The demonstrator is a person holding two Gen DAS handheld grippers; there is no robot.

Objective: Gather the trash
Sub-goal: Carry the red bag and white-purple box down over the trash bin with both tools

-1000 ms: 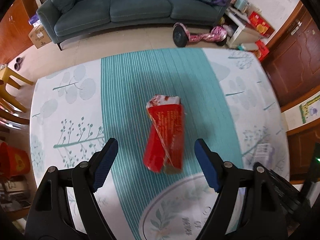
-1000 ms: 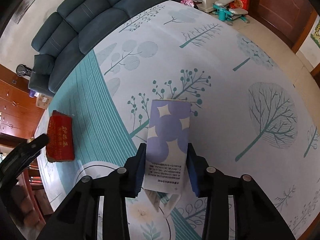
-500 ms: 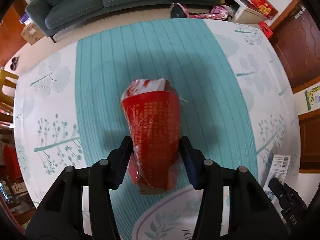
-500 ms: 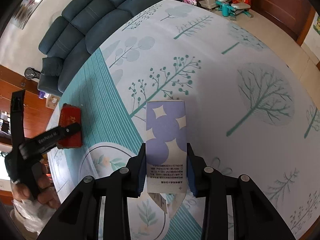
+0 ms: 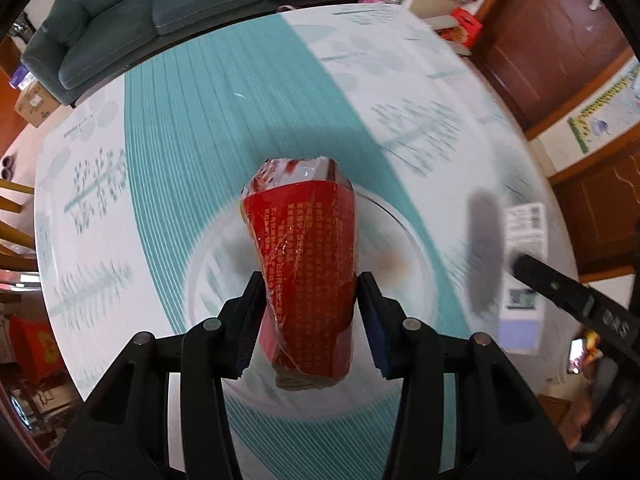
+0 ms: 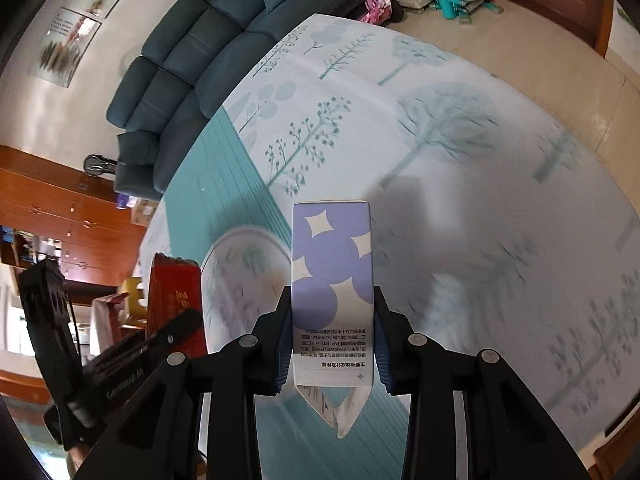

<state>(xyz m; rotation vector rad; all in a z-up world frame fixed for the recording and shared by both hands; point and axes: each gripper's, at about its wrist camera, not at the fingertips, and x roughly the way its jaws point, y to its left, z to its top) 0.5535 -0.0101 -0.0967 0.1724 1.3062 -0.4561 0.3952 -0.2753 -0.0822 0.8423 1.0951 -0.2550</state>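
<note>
A red plastic-wrapped packet (image 5: 304, 248) hangs above the tablecloth between my left gripper's (image 5: 311, 280) blue pads, which press on both its sides while the jaws are still closing. In the right wrist view the same packet (image 6: 172, 296) shows at the left, with a left finger (image 6: 172, 336) in front of it. My right gripper (image 6: 332, 294) is shut on a purple-and-white carton (image 6: 332, 256), held clear of the table, a torn flap hanging under it. The carton (image 5: 524, 264) also appears blurred at the right of the left wrist view.
The table wears a white cloth with teal stripes and tree prints (image 5: 240, 120) and a round motif (image 6: 244, 264) under both grippers. A dark teal sofa (image 5: 180, 0) stands beyond the far edge. Wooden cabinets (image 5: 560, 52) and red boxes (image 5: 464, 28) are on the right.
My left gripper closed on the red packet and lifted it off the cloth, moving over the round motif. The right gripper carried the carton up and closer to the left one.
</note>
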